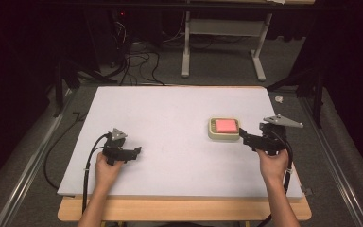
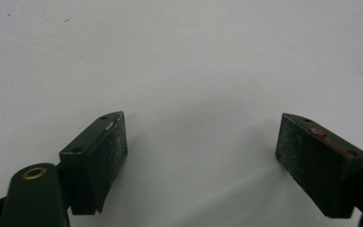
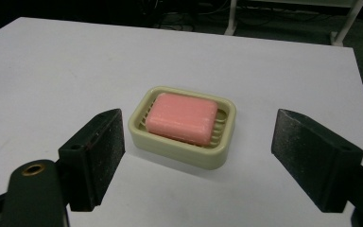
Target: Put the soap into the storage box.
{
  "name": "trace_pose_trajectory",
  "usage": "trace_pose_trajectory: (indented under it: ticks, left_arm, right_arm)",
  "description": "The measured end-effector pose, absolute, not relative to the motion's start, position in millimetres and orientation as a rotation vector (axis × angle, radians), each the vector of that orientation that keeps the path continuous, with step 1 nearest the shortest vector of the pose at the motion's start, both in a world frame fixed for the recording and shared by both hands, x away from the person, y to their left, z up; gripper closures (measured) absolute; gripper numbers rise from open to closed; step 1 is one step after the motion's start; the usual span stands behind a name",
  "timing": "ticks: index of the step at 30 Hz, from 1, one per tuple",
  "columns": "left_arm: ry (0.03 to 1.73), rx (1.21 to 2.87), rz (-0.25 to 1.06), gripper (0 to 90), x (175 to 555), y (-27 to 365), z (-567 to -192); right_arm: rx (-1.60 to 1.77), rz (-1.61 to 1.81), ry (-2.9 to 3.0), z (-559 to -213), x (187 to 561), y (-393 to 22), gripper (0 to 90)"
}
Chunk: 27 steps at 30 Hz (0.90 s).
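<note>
A pink bar of soap lies in a cream ribbed soap dish on the white table top, right of centre. My right gripper hovers just to the right of the dish, open, its two black jaws spread wider than the dish and pointing at it. My left gripper is held low over bare table at the front left, open, with nothing between its jaws.
The white top sits on a wooden table whose front edge shows near the person's forearms. Grey floor, cables and a metal frame lie beyond the far edge. A small pale object rests off the board's right corner.
</note>
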<state>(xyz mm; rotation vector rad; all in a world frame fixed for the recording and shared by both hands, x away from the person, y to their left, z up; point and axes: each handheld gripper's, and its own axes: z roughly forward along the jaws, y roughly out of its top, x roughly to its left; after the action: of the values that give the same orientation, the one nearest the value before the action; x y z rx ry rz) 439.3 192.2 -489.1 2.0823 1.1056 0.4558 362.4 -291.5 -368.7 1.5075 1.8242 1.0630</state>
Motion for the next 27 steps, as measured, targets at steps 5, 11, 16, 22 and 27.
trace_pose_trajectory:
  ticks: [5, 11, 16, 22, 27]
  left_arm:
    - [1.106, 2.082, 0.456, 17.8, 439, 192, -489]
    - [1.106, 2.082, 0.456, 17.8, 439, 192, -489]
    - [1.106, 2.082, 0.456, 17.8, 439, 192, -489]
    - [1.106, 2.082, 0.456, 17.8, 439, 192, -489]
    - [1.106, 2.082, 0.456, 17.8, 439, 192, -489]
  right_arm:
    - [1.517, 1.053, 1.818, -373, 355, -298, 18.6]
    - [1.528, 1.048, 1.812, -376, 347, -305, 18.7]
    - [1.525, 1.052, 1.816, -380, 345, -305, 18.7]
    - [1.515, 1.082, 1.809, -385, 339, -304, 18.7]
    - [1.53, 1.094, 1.805, -392, 335, -304, 18.8]
